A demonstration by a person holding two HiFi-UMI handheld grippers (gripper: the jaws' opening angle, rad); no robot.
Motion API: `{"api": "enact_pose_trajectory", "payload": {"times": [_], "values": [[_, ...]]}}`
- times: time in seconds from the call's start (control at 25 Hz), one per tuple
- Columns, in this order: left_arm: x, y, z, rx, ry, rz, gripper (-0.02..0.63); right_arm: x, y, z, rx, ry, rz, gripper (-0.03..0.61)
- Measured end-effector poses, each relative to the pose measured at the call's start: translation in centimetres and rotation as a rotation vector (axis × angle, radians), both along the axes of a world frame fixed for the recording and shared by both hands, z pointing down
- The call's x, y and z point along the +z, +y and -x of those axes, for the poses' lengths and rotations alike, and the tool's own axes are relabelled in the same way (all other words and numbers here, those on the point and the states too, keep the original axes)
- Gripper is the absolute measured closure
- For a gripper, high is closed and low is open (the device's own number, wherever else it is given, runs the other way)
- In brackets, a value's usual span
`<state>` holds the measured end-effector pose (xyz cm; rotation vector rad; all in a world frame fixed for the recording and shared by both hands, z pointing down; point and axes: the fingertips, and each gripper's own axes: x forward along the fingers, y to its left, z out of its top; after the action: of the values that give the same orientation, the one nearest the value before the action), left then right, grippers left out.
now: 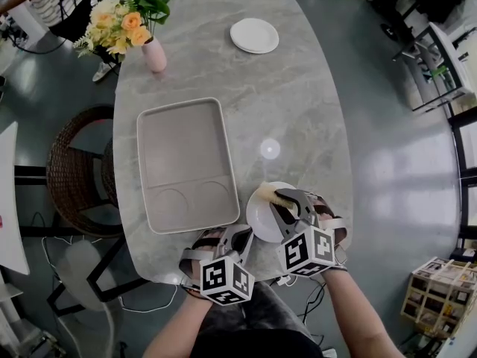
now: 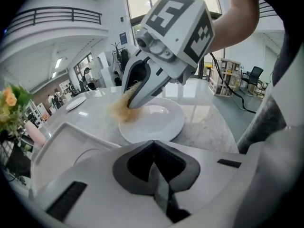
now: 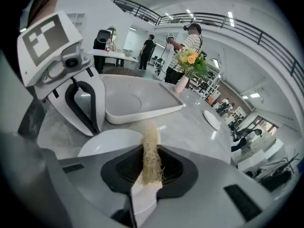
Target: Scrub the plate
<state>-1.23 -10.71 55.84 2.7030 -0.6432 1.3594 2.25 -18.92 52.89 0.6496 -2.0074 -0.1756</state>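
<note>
A white plate (image 1: 260, 219) (image 2: 156, 122) (image 3: 111, 144) lies at the near edge of the grey marble table (image 1: 298, 103). My right gripper (image 1: 287, 200) (image 2: 135, 99) (image 3: 152, 156) is shut on a tan fibrous scrub pad (image 1: 281, 198) (image 2: 122, 111) (image 3: 152, 148). The pad's end rests on the plate's far rim. My left gripper (image 1: 240, 235) (image 2: 153, 146) (image 3: 90, 127) is shut, its tips at the plate's near-left rim, apparently pinching it. The rim's near edge is hidden behind the jaws.
A beige compartment tray (image 1: 179, 148) (image 3: 137, 101) lies just left of the plate. Far back stand a second white plate (image 1: 254, 35) and a pink vase of flowers (image 1: 154, 54). A wicker chair (image 1: 78, 170) is at the table's left. The table edge runs right under my grippers.
</note>
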Motion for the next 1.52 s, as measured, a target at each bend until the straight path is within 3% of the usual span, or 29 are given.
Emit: {"api": "enact_pose_trajectory", "payload": {"times": [0.32, 0.72, 1.24, 1.52], "values": [[0.0, 0.0, -0.2, 0.003, 0.008, 0.007, 0.601, 0.0, 0.4, -3.2, 0.024, 0.098, -0.080, 0.499], [-0.1, 0.0, -0.3, -0.004, 0.012, 0.012, 0.601, 1.1, 5.1, -4.7, 0.052, 0.107, 0.007, 0.499], [0.0, 0.0, -0.3, -0.005, 0.008, 0.015, 0.601, 1.0, 9.0, 0.4, -0.028, -0.013, 0.123, 0.499], [0.0, 0.1, -0.5, 0.005, 0.010, 0.018, 0.601, 0.4, 5.5, 1.7, -0.085, 0.014, 0.043, 0.499]]}}
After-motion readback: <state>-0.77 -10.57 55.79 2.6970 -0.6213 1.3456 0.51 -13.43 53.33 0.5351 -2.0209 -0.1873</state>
